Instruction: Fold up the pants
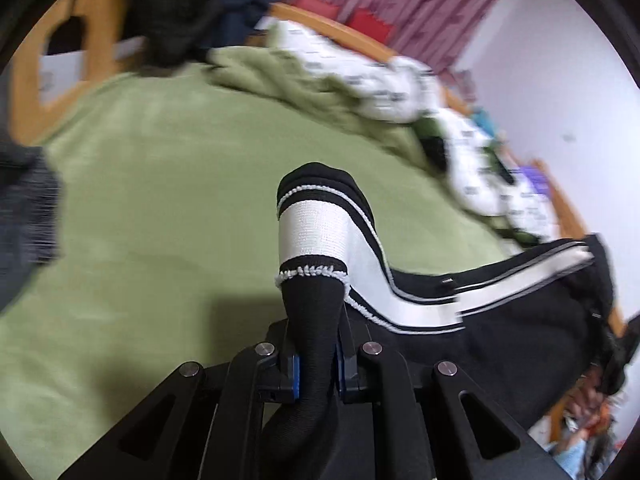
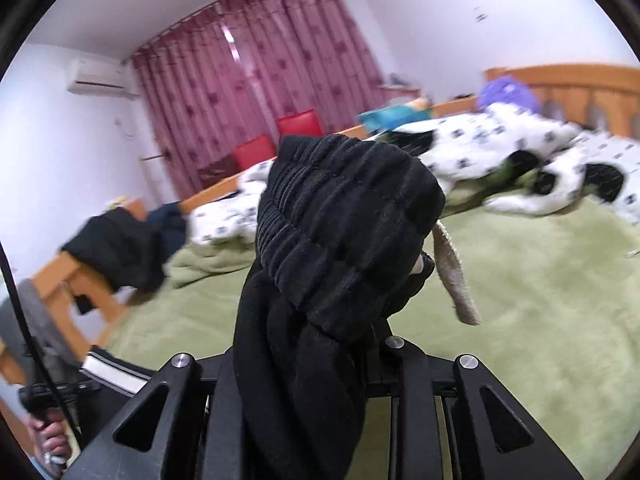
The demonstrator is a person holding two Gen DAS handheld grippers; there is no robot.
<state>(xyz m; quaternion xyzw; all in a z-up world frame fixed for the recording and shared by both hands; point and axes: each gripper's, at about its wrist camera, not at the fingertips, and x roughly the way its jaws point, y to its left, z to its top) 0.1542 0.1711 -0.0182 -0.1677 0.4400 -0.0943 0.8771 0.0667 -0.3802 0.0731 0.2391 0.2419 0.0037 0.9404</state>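
Pants (image 1: 420, 304) above blanket (image 1: 160, 200); quilt (image 1: 360, 76) behind

So the bed (image 2: 540, 300) has a wooden frame and it's covered with a green fleecy blanket (image 1: 160, 200), mostly smooth in the middle. Toward 12 o'clock in the left wrist view the blanket bunches into a rumpled ridge, and right against that sits a crumpled white duvet with dark print (image 2: 500, 140), running along the far side. A pile of dark clothes (image 2: 120, 248) lies at about 9 o'clock in the right wrist view, at the bed's corner. Something purple (image 2: 506, 90) lies up by the headboard, too blurry to identify.
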